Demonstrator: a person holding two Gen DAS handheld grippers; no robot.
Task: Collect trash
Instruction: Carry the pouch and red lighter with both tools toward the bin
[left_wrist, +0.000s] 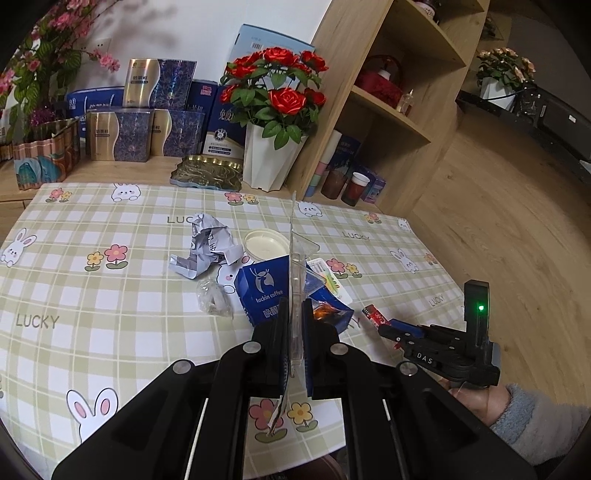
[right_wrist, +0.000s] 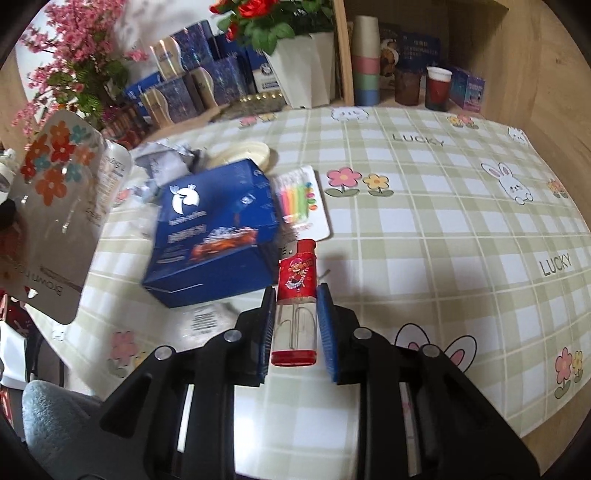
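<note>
- Left gripper (left_wrist: 295, 317): clenched on a thin clear blister pack (left_wrist: 297, 258), held edge-on between the pads; in the right wrist view the same pack (right_wrist: 55, 206) shows flat-on at the left edge, with a flower print.
- Right gripper (right_wrist: 294, 314): grasping a red lighter (right_wrist: 295, 295), clear lower body between the blue pads, red cap pointing away from the camera. The lighter appears lifted off the table (left_wrist: 110, 295).
- Step in hand (judged): carrying both pieces off to a bin, which no view shows. Keep both grips firm; the pack is thin and may slip or flex, so move it without swinging. Hold the lighter level so that it does not slide forward out of the pads.
- Trash left on the table: a blue coffee box (right_wrist: 210, 236), crumpled paper (left_wrist: 208, 243), a round lid (left_wrist: 266, 243), a clear wrapper (left_wrist: 212, 301) and a card of candles (right_wrist: 301, 201), all close together near the middle.
- Surroundings: a pot of red roses (left_wrist: 275, 147), gift boxes (left_wrist: 122, 136) and a shelf (left_wrist: 388, 110) with cups stand behind, well apart from the grippers.
- Obstruction (judged): the coffee box lies just beside the lighter; lift clear of it before turning away.
</note>
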